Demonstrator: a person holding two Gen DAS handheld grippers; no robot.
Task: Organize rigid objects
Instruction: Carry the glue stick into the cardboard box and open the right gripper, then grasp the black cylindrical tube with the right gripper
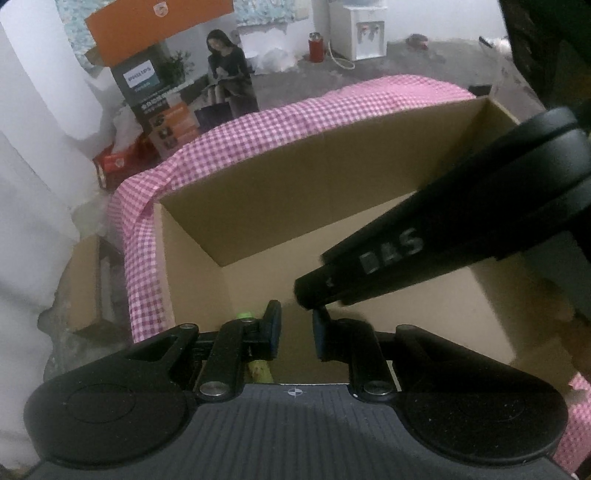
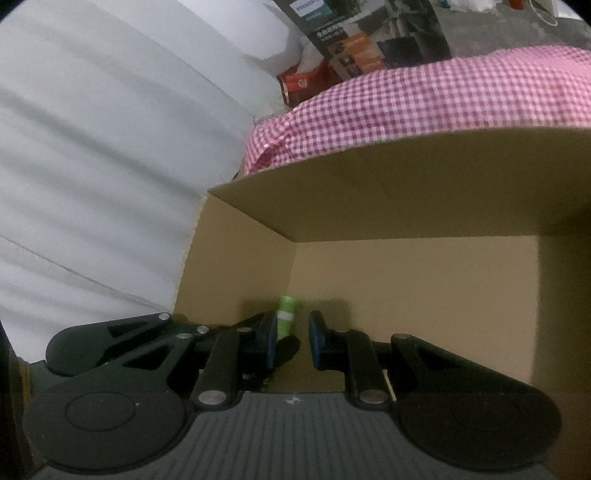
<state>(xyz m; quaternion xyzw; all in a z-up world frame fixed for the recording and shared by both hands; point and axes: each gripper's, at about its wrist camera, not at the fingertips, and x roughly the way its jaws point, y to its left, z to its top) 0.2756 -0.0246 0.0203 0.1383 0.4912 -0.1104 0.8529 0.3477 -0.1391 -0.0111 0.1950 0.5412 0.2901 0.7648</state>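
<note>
Readable writing: "DAS" in pale letters on the black body of the right tool [image 1: 314,295], which crosses the left wrist view from the upper right. A tall printed carton [image 1: 177,96] on the floor behind the desk has a teal panel with a brand word too blurred to read, orange panels and a photo of a seated person; an orange box [image 1: 159,26] leans on top of it. A red packet [image 1: 114,166] lies at its foot, print unreadable.

Left tool [image 1: 295,332]: jaws nearly pressed together, only a narrow slot between the blue-edged pads, nothing pinched. It points down into an open brown cardboard box [image 1: 288,177]. The right tool's tip sits just above and beside the left tool's right-hand finger [image 1: 321,336]; contact cannot be told.

Right tool [image 2: 293,339]: jaws also nearly together, small gap, holding nothing, aimed into the same box.

Task thing: a small green cylinder [image 2: 286,314] with a white band, lying on the box floor near the left wall, just ahead of the right tool's left-hand pad, apart from it. In the left wrist view only green slivers show behind the left finger.

The box sits on a pink-and-white checked cloth [image 1: 258,122] covering the desk. White water dispenser [image 1: 358,33] and red flask [image 1: 316,48] on the floor far back.
</note>
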